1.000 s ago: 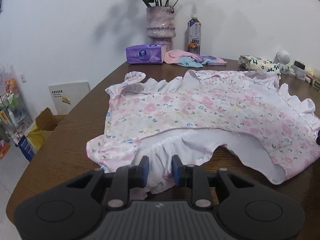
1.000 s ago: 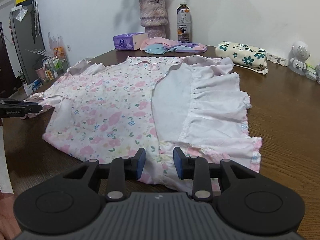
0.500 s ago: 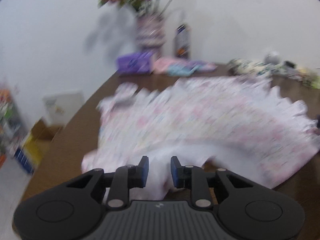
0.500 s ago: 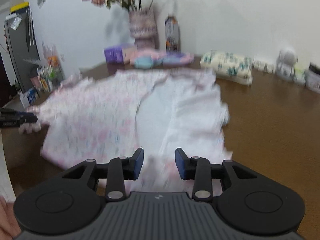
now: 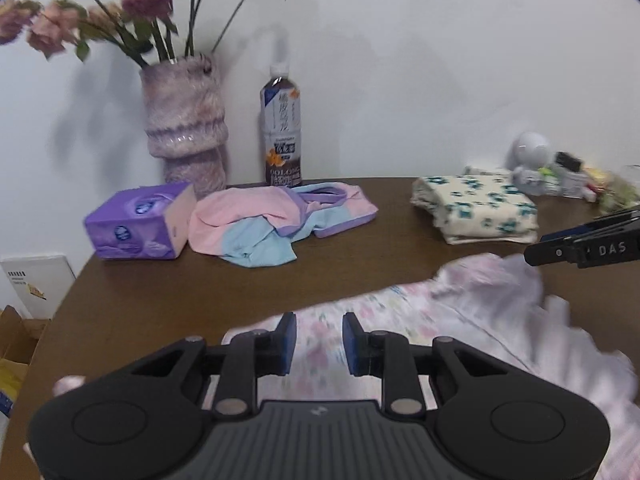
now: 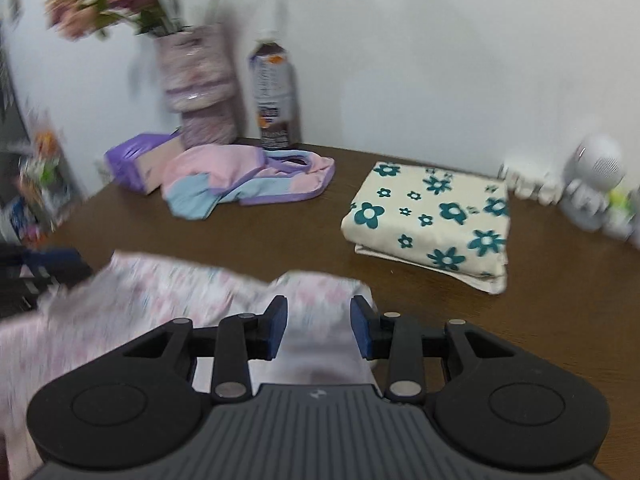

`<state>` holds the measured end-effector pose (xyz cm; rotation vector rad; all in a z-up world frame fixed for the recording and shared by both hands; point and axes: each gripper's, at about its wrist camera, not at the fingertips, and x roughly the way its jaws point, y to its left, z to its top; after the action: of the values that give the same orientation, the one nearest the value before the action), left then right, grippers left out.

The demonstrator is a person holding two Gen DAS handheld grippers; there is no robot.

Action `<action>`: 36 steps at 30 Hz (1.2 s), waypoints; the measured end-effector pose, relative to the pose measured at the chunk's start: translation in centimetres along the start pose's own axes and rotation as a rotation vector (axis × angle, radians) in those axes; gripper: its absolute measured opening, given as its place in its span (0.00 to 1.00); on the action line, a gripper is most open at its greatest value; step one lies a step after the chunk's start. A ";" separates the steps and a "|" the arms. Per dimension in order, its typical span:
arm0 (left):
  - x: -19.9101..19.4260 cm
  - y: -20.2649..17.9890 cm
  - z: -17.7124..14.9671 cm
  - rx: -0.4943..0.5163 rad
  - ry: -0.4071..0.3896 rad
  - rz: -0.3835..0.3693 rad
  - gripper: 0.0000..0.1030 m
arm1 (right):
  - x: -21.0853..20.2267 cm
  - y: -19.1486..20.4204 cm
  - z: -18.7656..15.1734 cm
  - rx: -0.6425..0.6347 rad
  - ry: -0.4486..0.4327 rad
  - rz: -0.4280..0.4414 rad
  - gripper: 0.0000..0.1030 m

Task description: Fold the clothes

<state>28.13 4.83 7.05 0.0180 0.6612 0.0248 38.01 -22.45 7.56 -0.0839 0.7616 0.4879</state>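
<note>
The pink floral frilled cotton garment (image 5: 420,320) is lying blurred on the brown wooden counter (image 5: 168,284), passing between both tools. The left tool (image 5: 316,340) and right tool (image 6: 319,330) are standing apart, gripping nothing; the fabric is risking slipping and bunching mid-fold.

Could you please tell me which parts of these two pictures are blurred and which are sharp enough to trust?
Left wrist view: the floral garment is smeared, while the bottle, vase and left gripper are crisp. Right wrist view: vase, bottle and garment all streak; the folded flower-print cloth is softly blurred, and the right gripper stays sharp.
</note>
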 end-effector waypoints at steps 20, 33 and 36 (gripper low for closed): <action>7.6 1.5 -2.6 -0.022 0.010 0.001 0.23 | 9.1 -2.7 -1.0 -0.124 0.023 -0.092 0.01; 7.6 1.0 -2.6 0.005 0.002 -0.037 0.20 | 7.8 3.6 0.8 -0.259 -0.007 0.147 0.08; 7.7 1.3 -2.6 -0.005 0.004 -0.045 0.20 | 9.6 4.8 0.4 -0.282 0.028 0.159 0.08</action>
<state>32.57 6.33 0.30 -0.0020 0.6657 -0.0166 42.04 -14.26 1.81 -0.2948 0.7258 0.7455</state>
